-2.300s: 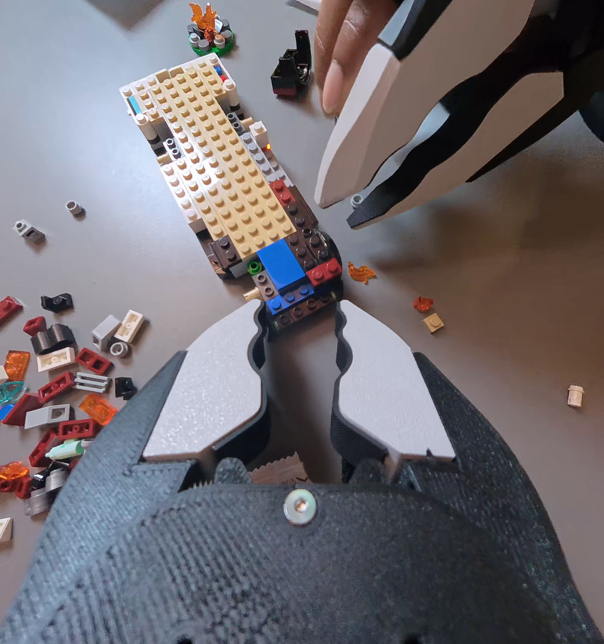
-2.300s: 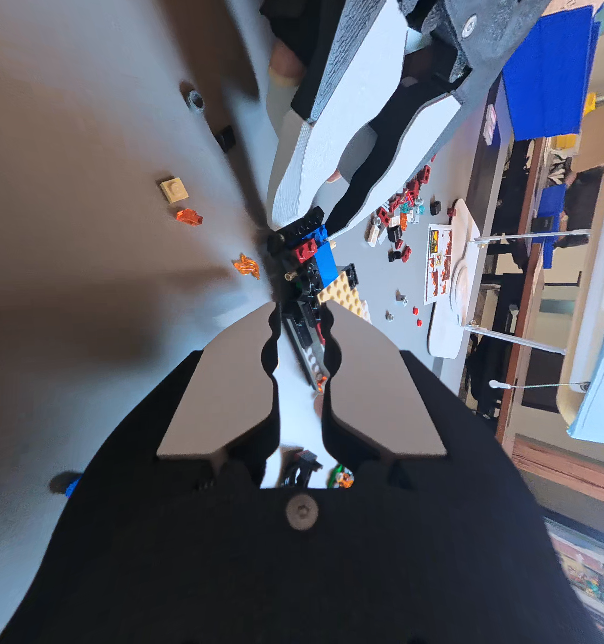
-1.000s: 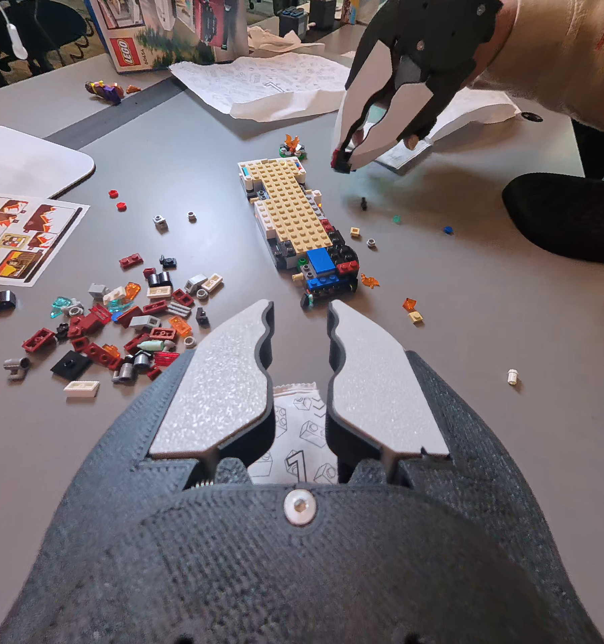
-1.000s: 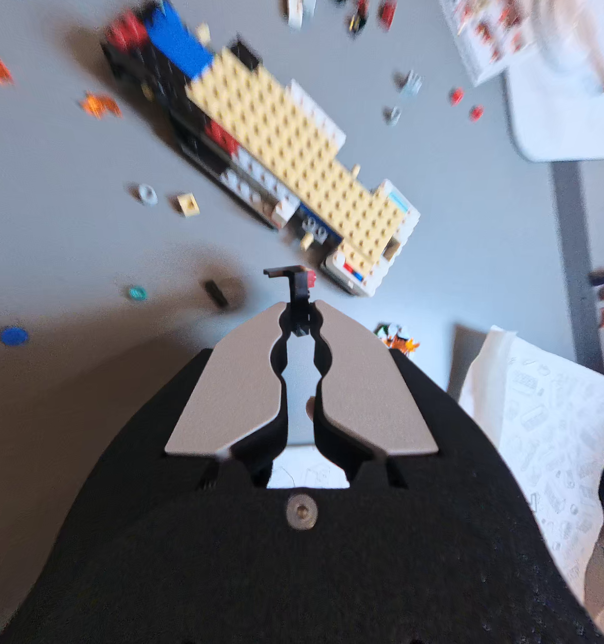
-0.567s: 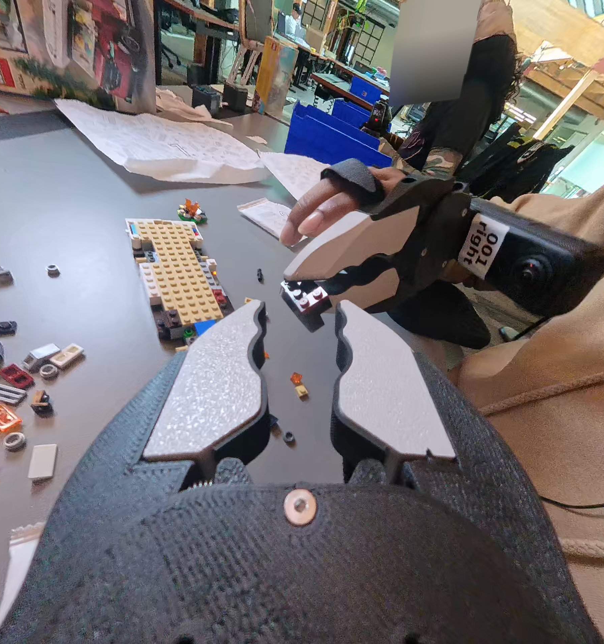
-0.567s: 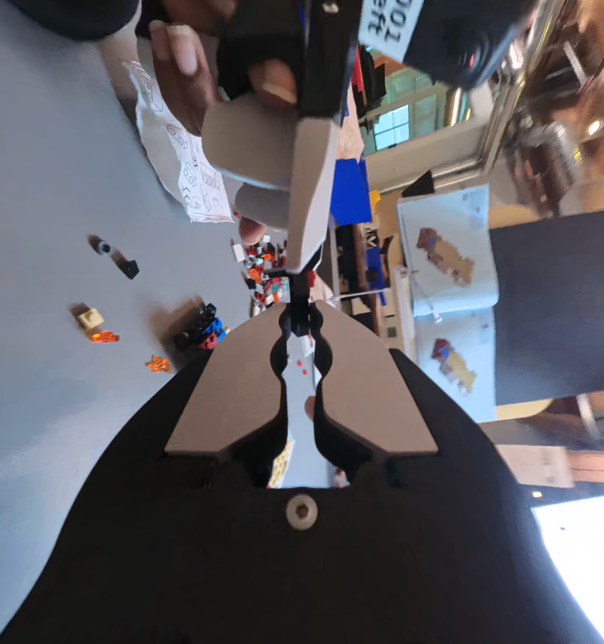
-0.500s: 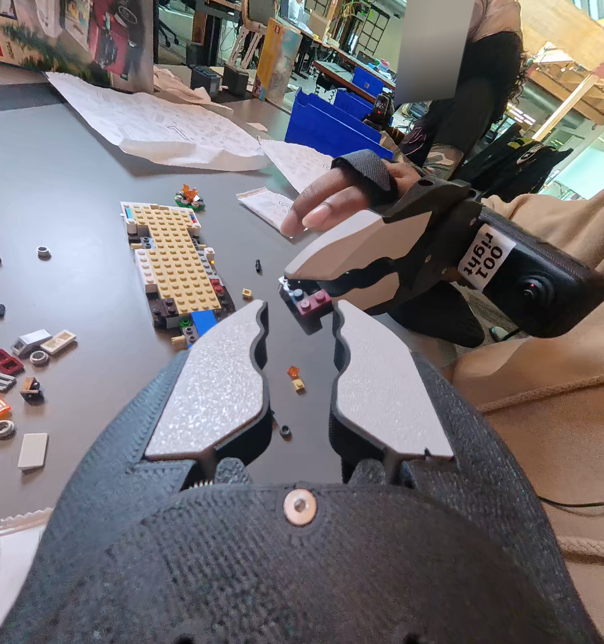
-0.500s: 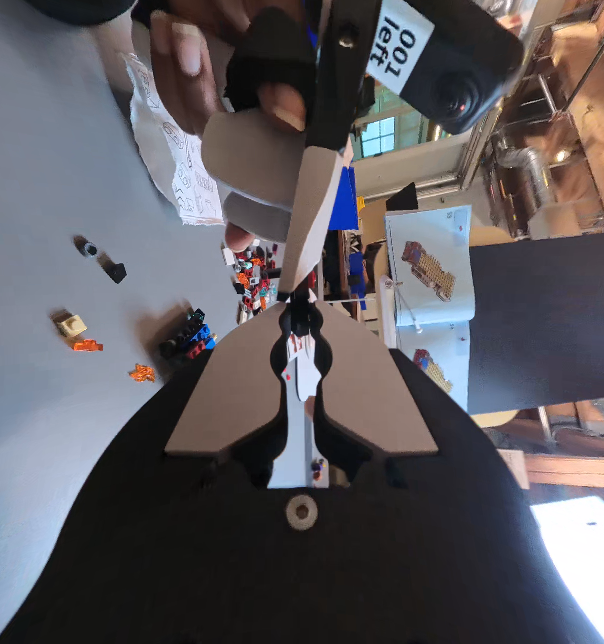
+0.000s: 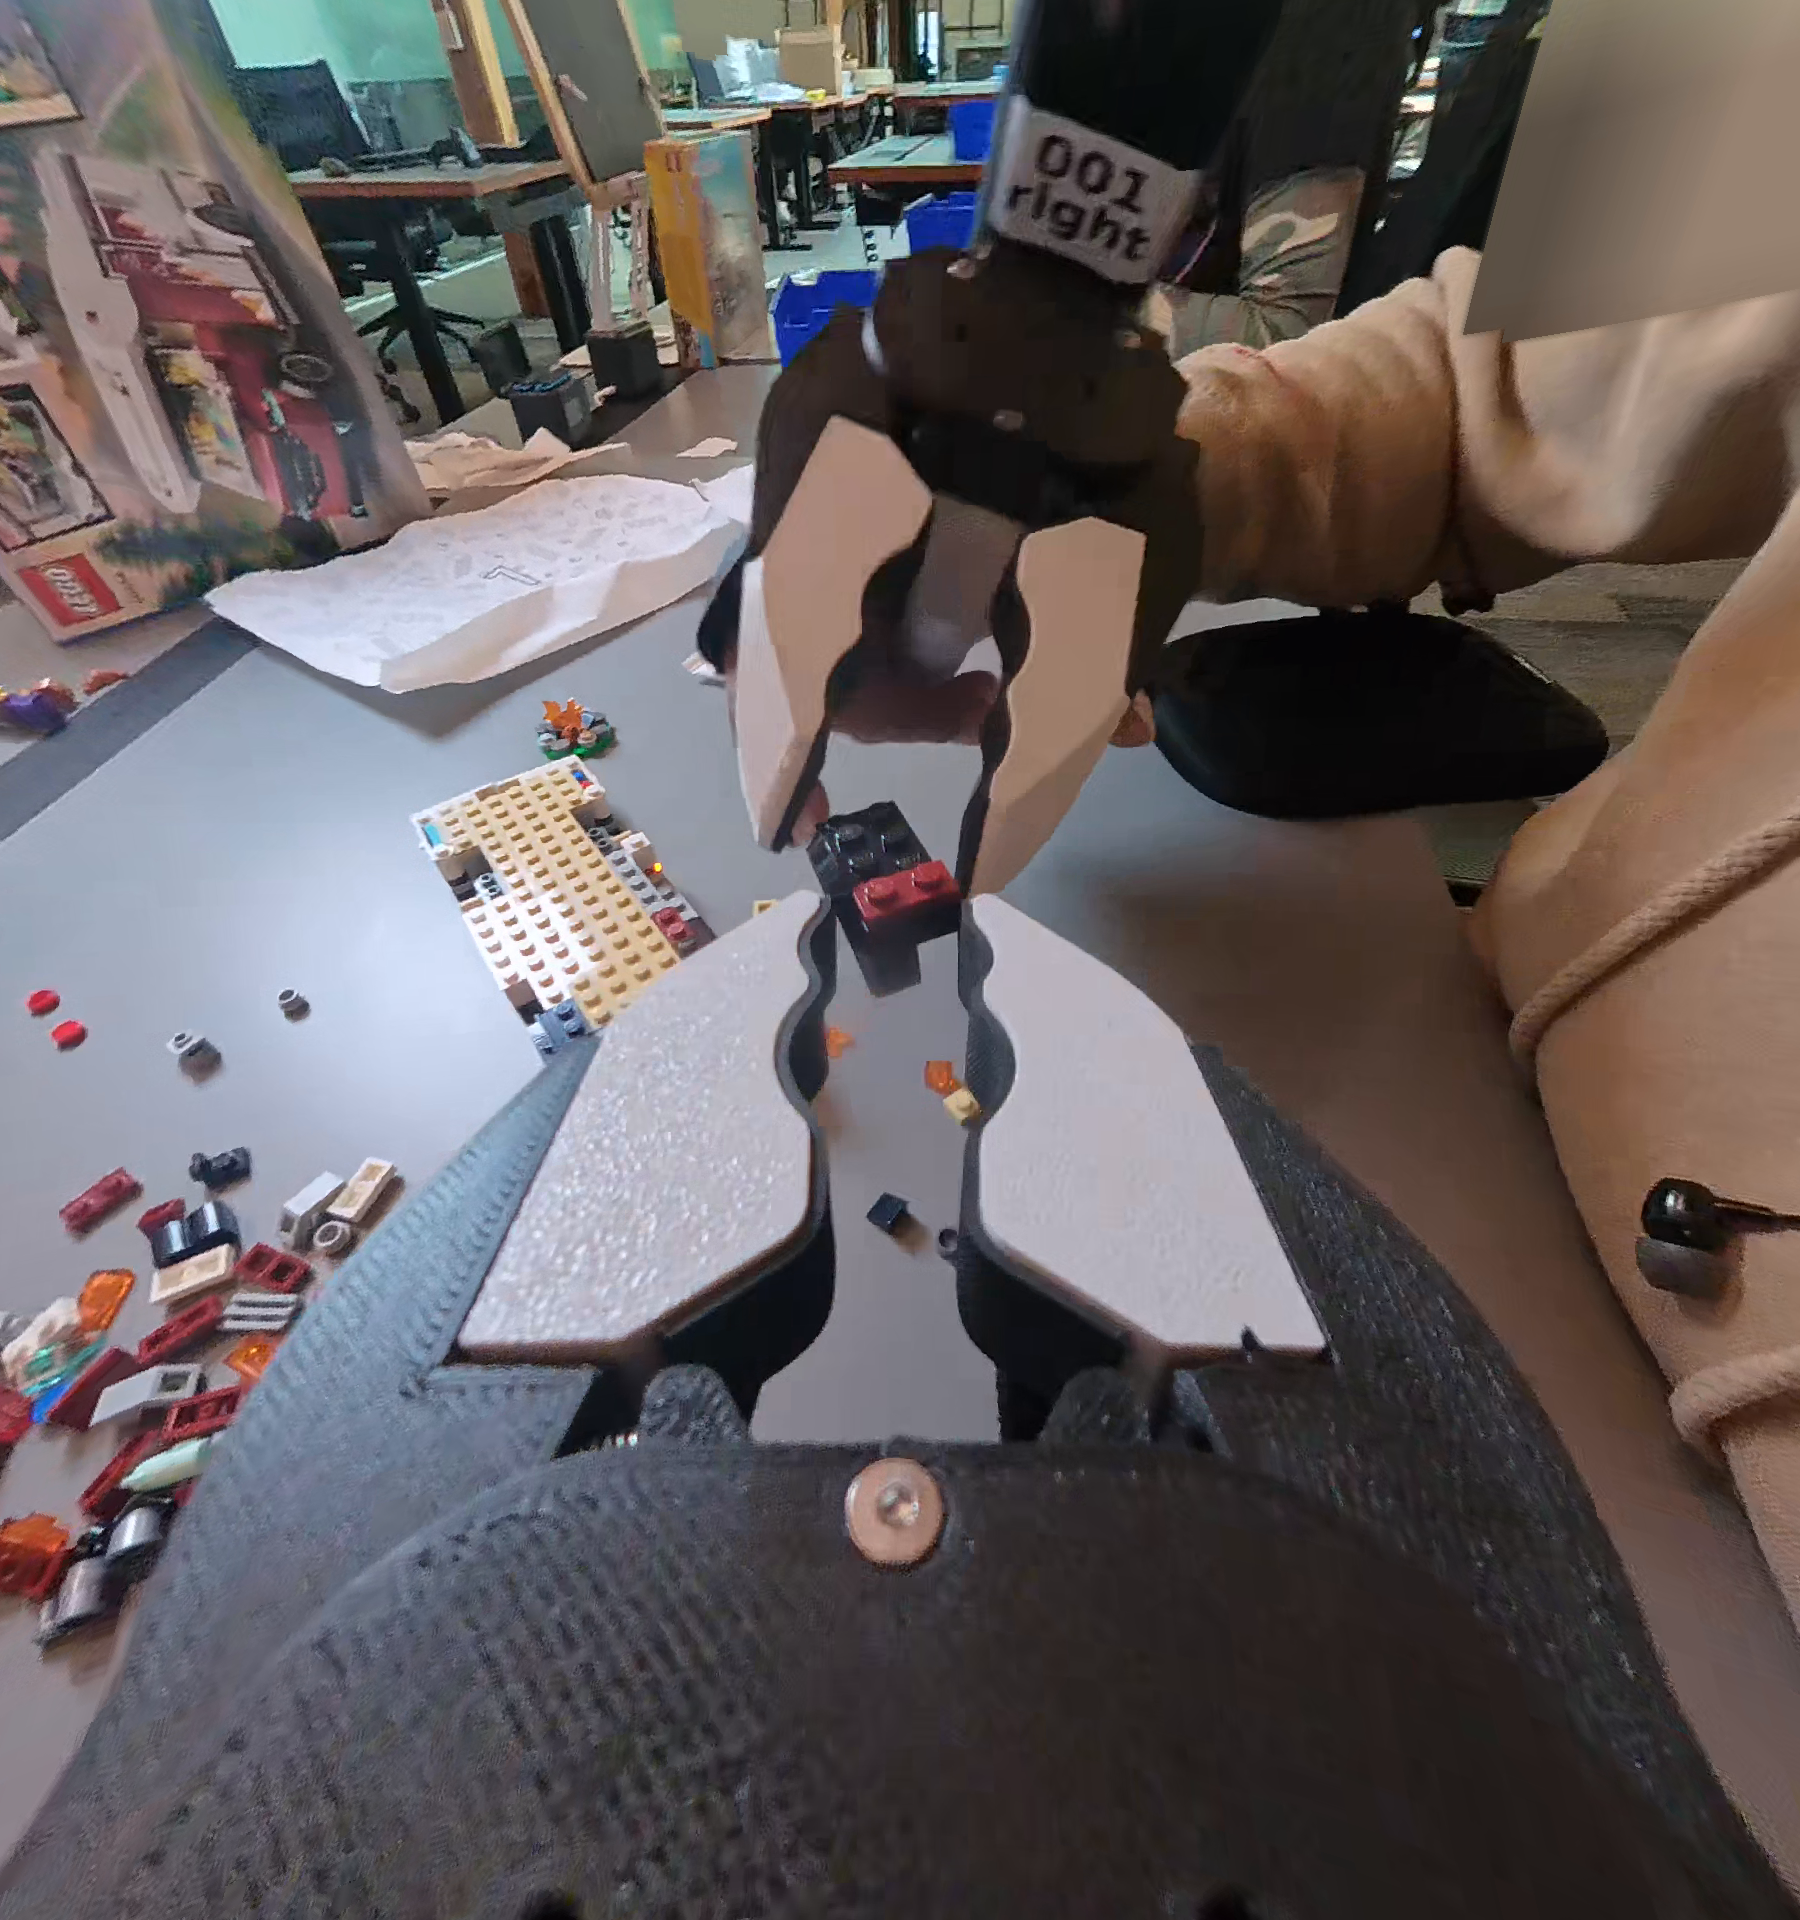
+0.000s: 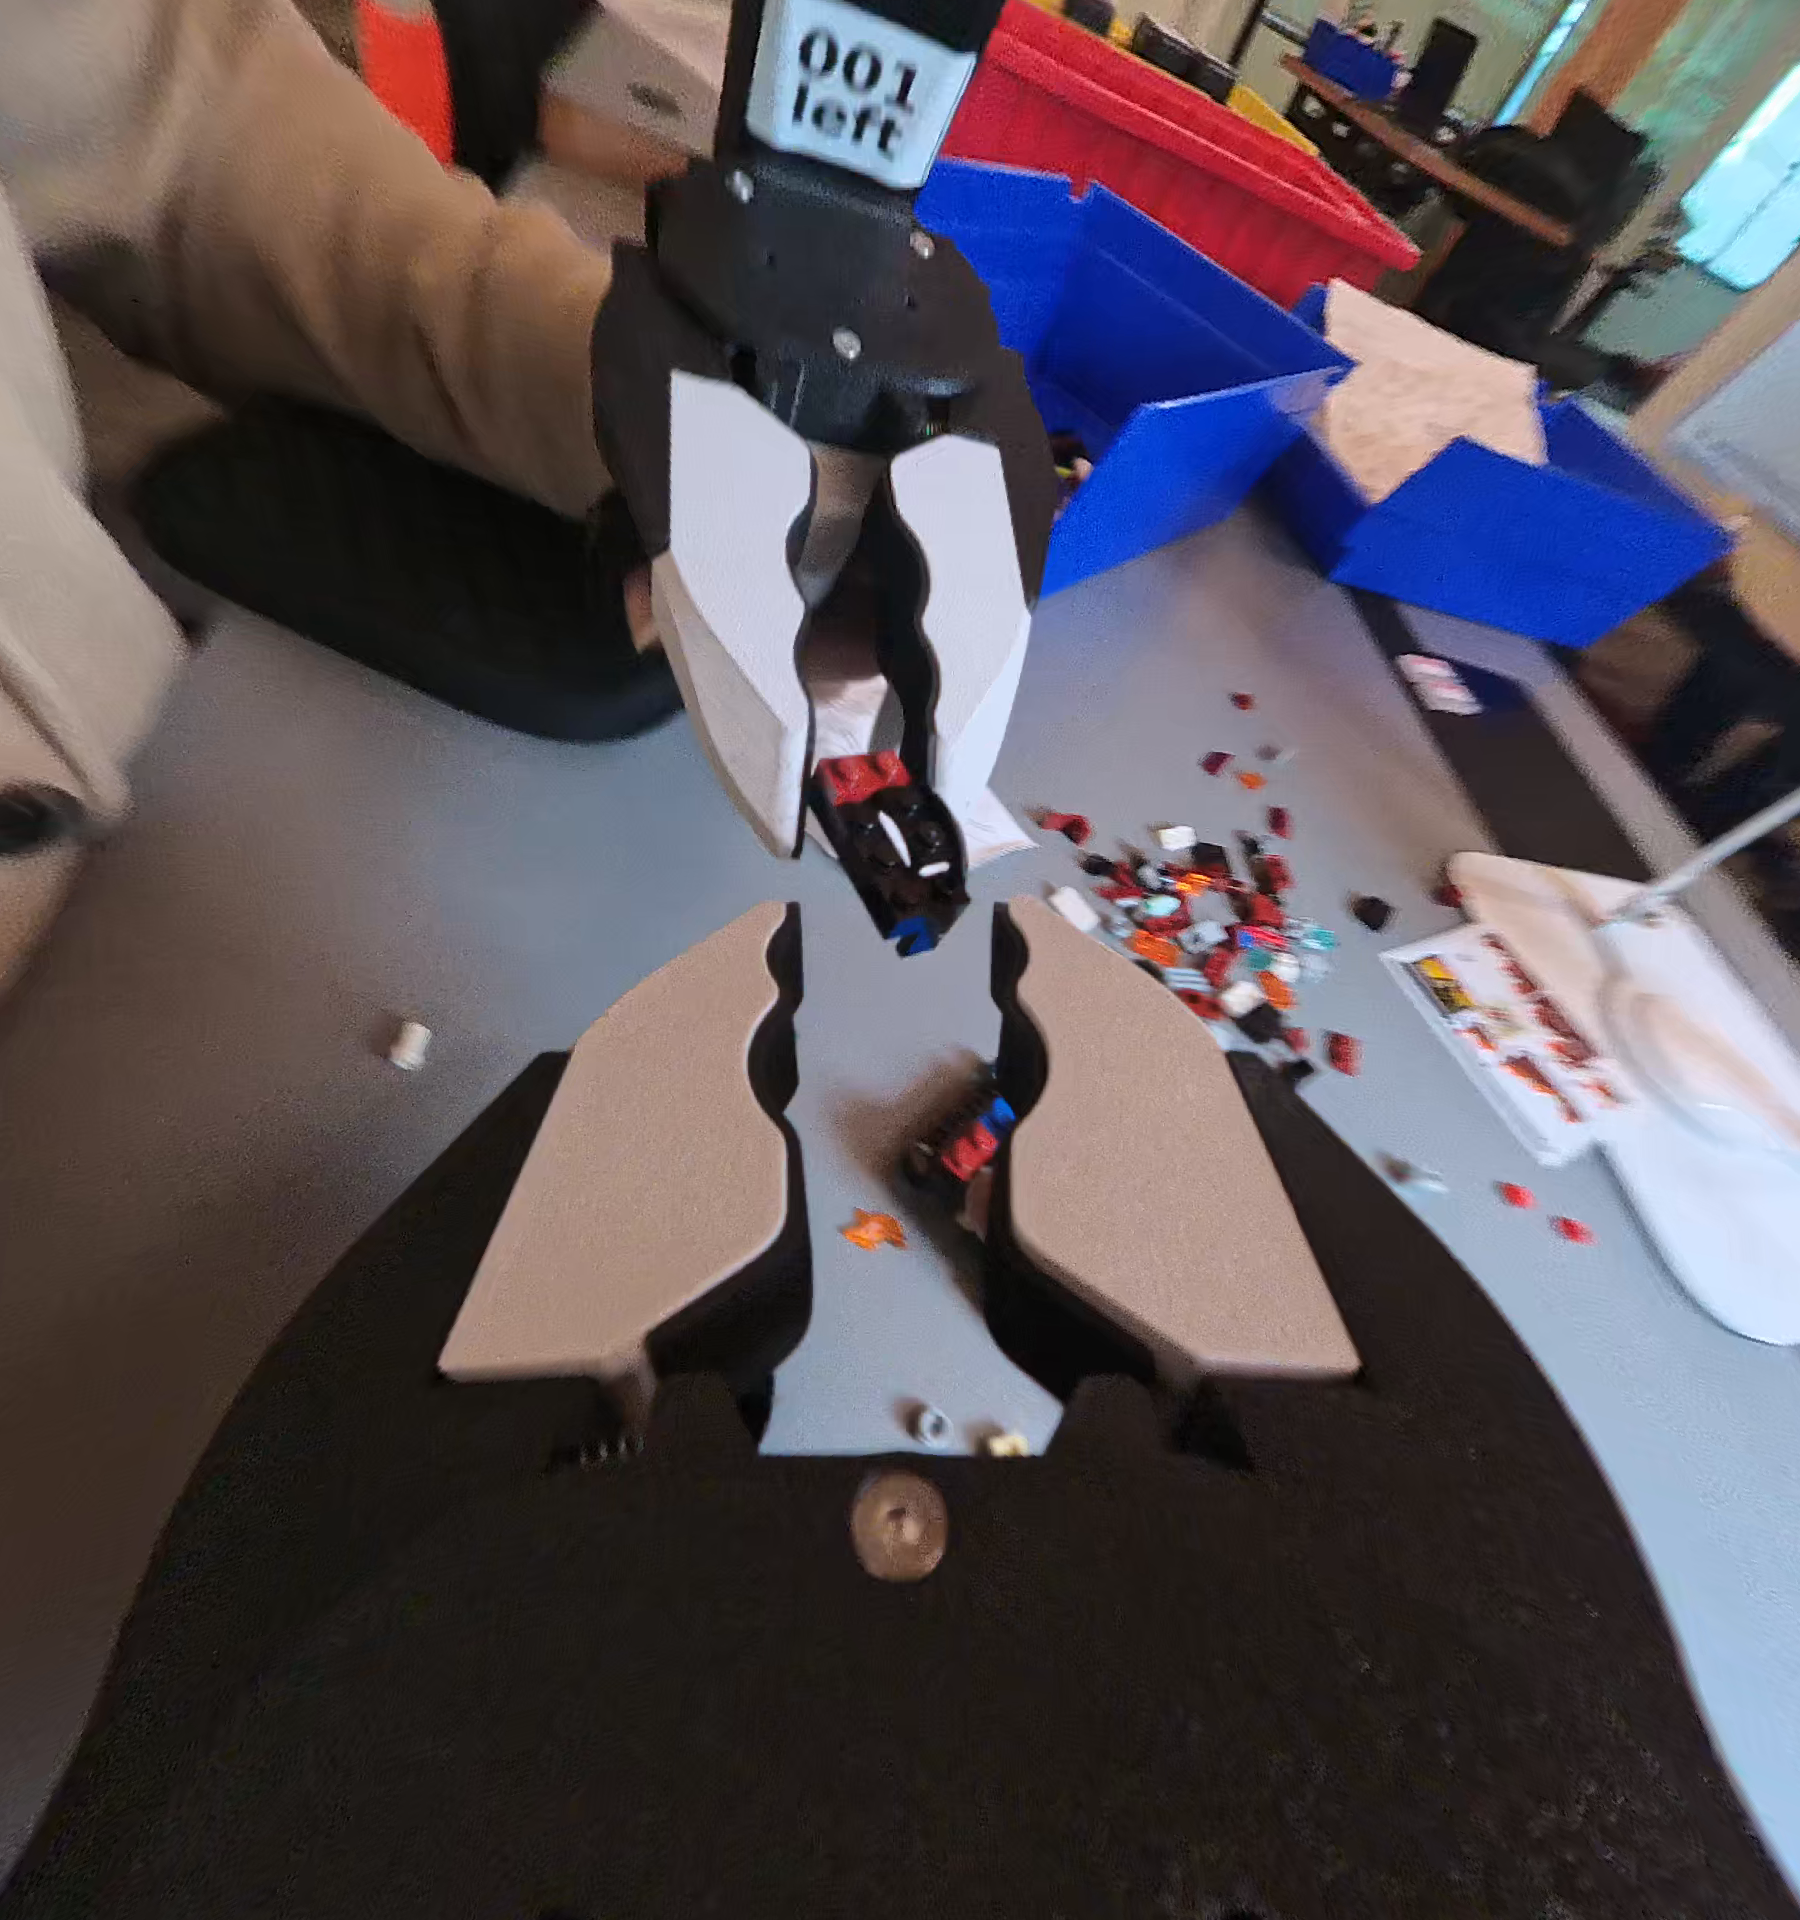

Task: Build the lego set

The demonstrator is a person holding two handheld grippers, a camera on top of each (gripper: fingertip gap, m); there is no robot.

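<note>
The left tool (image 9: pixel 891 914) is clenched on a small black-and-red brick cluster (image 9: pixel 901 899), held in the air above the tabletop (image 9: pixel 252 862), just right of the tan build (image 9: pixel 553 894). The grip looks thin, taken mostly on the red end, so the cluster could twist or drop. The right tool (image 10: pixel 894 914) faces it, released, with its fingers spread on either side of the black end and not pressing. A bump from it could knock the cluster loose. Left of the build lie scattered loose bricks (image 9: pixel 148 1351). Beyond the build stands a box (image 9: pixel 148 312).
</note>
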